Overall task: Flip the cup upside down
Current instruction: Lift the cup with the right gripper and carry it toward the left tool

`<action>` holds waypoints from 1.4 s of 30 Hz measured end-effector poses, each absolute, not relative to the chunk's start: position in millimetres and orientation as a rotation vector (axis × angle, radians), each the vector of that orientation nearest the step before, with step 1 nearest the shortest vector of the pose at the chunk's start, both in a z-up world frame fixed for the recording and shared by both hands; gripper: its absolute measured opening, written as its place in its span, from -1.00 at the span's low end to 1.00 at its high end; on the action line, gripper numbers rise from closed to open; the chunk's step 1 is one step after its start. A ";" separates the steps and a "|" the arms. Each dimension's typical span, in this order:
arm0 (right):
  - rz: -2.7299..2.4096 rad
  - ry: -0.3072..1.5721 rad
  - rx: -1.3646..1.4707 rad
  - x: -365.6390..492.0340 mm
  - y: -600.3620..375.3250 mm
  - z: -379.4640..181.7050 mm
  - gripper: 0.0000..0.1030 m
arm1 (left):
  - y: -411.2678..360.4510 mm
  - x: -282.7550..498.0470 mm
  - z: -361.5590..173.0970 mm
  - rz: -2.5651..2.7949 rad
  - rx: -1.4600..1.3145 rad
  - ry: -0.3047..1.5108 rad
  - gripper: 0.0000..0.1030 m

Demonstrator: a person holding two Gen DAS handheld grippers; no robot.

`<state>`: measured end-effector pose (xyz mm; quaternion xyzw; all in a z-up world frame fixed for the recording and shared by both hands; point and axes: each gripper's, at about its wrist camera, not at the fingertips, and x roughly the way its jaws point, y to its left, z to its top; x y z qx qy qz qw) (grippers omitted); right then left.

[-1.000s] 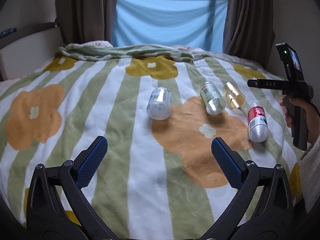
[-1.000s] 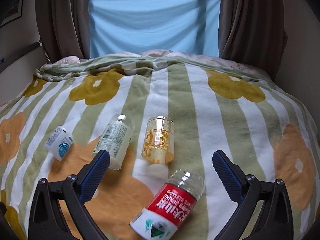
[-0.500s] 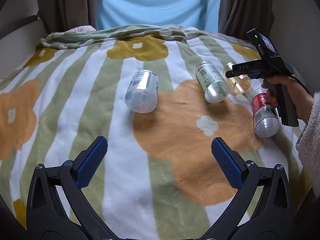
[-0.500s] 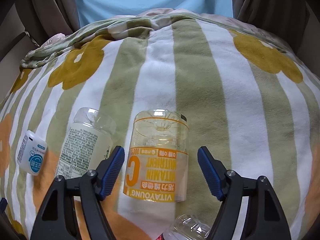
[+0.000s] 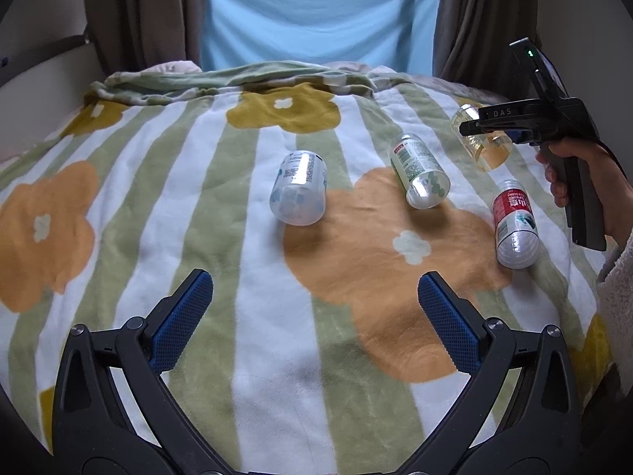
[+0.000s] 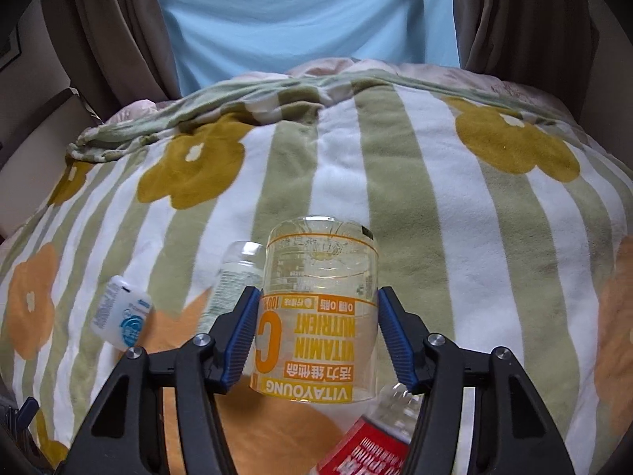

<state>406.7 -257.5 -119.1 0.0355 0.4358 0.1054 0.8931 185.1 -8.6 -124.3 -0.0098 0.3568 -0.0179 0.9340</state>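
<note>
Right gripper (image 6: 316, 334) is clamped on the clear plastic cup with orange "Vitamin C" lettering (image 6: 316, 316): both blue pads press its sides, one on each flank, with the printed band sitting between them. Cup lies lengthwise along the jaws, one end pointing forward past the fingertips, the other back toward the handle. Lettering reads upside down in the right wrist view. From the left wrist view the cup (image 5: 484, 146) sits at the tip of the right gripper (image 5: 474, 126), tilted; whether it touches the bedding I cannot tell. A hand (image 5: 577, 182) in a fuzzy pale sleeve grips the handle.

Left gripper (image 5: 314, 314) hangs with jaws spread wide and nothing between them, only the green-and-white striped blanket with orange and mustard flowers (image 5: 198, 198) ahead.

Beyond the left jaws, on the blanket, lie three more containers on their sides: a clear bottle with a white-and-blue label (image 5: 298, 194) just ahead and slightly left, a clear bottle with a green-and-white label (image 5: 419, 176) ahead to the right, and a clear bottle with a red label (image 5: 514, 223) farther right, just below the held cup.
</note>
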 end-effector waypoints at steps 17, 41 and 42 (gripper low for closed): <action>0.397 0.961 0.061 210.4 -173.7 -130.3 0.08 | 36.8 87.5 -116.5 0.007 -0.108 0.716 1.00; 0.463 1.080 0.148 197.6 -138.5 -184.1 0.99 | 46.6 58.8 -100.4 0.018 -0.162 0.726 1.00; 0.479 1.086 0.145 196.2 -139.7 -182.4 0.99 | 45.9 61.1 -98.5 0.012 -0.171 0.734 1.00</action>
